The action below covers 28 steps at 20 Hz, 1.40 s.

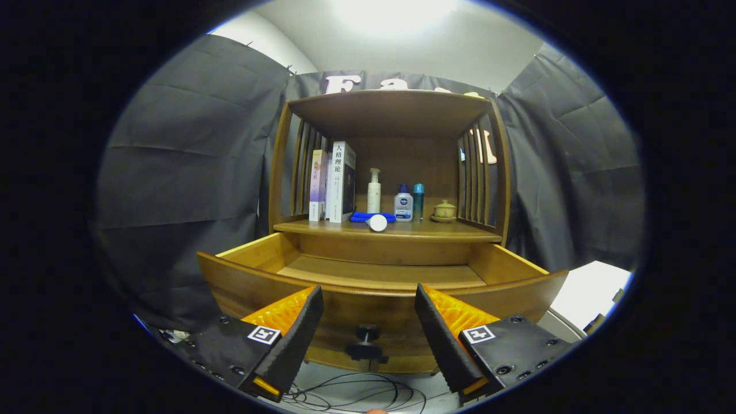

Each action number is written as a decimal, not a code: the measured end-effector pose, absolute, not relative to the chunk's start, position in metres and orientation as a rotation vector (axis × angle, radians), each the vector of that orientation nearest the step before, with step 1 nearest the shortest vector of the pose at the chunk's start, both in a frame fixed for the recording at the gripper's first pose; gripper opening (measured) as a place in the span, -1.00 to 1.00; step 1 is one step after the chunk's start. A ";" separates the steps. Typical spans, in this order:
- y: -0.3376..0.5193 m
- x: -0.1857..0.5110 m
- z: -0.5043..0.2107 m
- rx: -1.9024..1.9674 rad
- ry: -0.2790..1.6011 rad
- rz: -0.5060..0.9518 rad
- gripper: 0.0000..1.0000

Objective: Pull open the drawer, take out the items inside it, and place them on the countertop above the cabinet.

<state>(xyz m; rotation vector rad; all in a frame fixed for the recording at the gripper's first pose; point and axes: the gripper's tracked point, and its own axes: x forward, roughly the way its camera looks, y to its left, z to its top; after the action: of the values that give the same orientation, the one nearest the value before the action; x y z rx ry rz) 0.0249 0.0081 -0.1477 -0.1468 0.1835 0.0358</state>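
Observation:
A wooden cabinet stands ahead with its drawer (379, 276) pulled open toward me. The part of the drawer floor that I see is bare wood. The drawer's front panel carries a dark knob (366, 339), which sits between my fingers and slightly beyond them. My gripper (368, 310) is open, fingers wide apart, holding nothing, just in front of the drawer front. On the countertop (402, 231) above the drawer lie a blue tube with a white cap (375, 220), two books (336, 183), a white pump bottle (374, 191), a blue-capped bottle (403, 203), a teal bottle (418, 202) and a small lidded pot (444, 210).
A slatted wooden shelf frame (483, 167) rises over the countertop with a top board. Black cables (356, 394) lie on the floor below the drawer. A white surface (592, 293) sits to the right of the cabinet.

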 end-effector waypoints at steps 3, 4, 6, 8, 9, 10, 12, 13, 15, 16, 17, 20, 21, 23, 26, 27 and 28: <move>0.005 0.016 -0.171 -0.154 0.198 0.047 0.98; 0.005 0.013 -0.180 -0.154 0.214 0.048 0.98; 0.002 0.012 -0.193 -0.156 0.233 0.033 0.98; 0.000 0.017 -0.197 -0.167 0.236 0.017 0.98; 0.001 0.019 -0.198 -0.168 0.233 0.014 0.98; 0.001 0.021 -0.199 -0.166 0.231 0.008 0.98; 0.000 0.026 -0.202 -0.157 0.243 -0.012 0.99; 0.002 0.029 -0.205 -0.146 0.253 -0.018 0.99; 0.002 0.029 -0.205 -0.125 0.261 -0.036 0.99; 0.002 0.030 -0.204 -0.120 0.259 -0.036 0.99; 0.002 0.029 -0.205 -0.124 0.259 -0.041 0.99; 0.003 0.030 -0.202 -0.078 0.264 -0.057 0.99; 0.004 0.029 -0.202 -0.052 0.267 -0.061 0.99; 0.005 0.031 -0.201 -0.063 0.266 -0.063 0.99; 0.004 0.035 -0.203 -0.081 0.260 -0.066 0.99; 0.005 0.037 -0.202 -0.085 0.258 -0.068 0.99; 0.005 0.040 -0.203 -0.091 0.260 -0.070 0.99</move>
<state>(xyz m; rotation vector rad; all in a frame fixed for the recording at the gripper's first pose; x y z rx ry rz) 0.0402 0.0049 -0.2030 -0.0911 0.2595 -0.0703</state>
